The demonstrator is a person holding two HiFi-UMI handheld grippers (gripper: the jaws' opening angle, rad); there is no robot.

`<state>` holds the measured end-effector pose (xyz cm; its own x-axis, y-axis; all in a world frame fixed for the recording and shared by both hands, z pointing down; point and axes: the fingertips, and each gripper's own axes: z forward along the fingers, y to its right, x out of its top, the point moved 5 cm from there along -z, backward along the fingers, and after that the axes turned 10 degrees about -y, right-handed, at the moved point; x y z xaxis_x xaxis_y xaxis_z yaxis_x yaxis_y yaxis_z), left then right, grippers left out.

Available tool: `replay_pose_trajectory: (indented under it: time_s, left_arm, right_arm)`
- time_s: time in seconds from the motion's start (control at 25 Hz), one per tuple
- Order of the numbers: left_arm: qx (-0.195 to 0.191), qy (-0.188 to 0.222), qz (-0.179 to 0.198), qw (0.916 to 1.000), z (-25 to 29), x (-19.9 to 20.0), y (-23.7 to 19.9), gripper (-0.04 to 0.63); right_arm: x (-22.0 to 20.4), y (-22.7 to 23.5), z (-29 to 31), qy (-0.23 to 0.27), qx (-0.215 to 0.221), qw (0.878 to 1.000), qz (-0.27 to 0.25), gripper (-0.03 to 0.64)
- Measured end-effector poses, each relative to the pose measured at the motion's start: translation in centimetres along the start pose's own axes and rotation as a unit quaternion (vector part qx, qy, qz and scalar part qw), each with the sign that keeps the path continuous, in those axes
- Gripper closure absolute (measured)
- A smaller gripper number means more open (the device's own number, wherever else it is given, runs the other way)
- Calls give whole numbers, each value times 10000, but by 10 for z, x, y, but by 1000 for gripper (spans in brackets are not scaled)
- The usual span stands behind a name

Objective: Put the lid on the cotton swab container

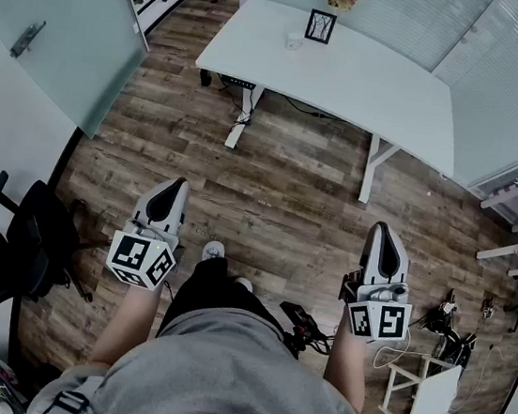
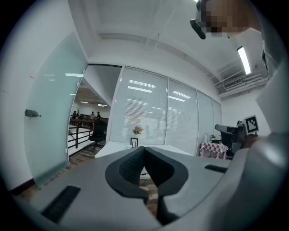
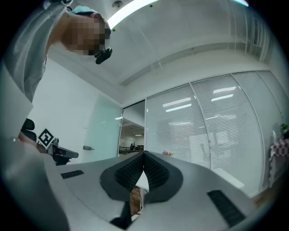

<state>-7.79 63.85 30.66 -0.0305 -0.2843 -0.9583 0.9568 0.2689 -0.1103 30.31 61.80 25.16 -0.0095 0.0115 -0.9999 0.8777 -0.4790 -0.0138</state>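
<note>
L gripper (image 1: 180, 184) & R gripper (image 1: 381, 229) both pressed together, empty, over floor (image 1: 281, 181), well apart from table (image 1: 369, 88); small clear container (image 1: 293, 39) near table's far edge, beside frame (image 1: 320, 27)

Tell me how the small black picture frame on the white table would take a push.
The small black picture frame stands upright and looks thin, so a push near its top would probably tip it. Being small, it is likely light. The smooth white table might let it slide under a low push.
</note>
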Motion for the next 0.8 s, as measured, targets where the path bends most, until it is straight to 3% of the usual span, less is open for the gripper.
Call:
replay_pose_trajectory:
  time_s: [0.24,0.8]
  left_arm:
    - [20,-133,269,9995,5,-1,3,589]
    - [-41,-43,298,9995,35,16,-23,589]
  right_arm:
    - [2,-6,-1,-4,4,10000,-90,592]
    - [11,-5,21,275,-53,9996,2,591]
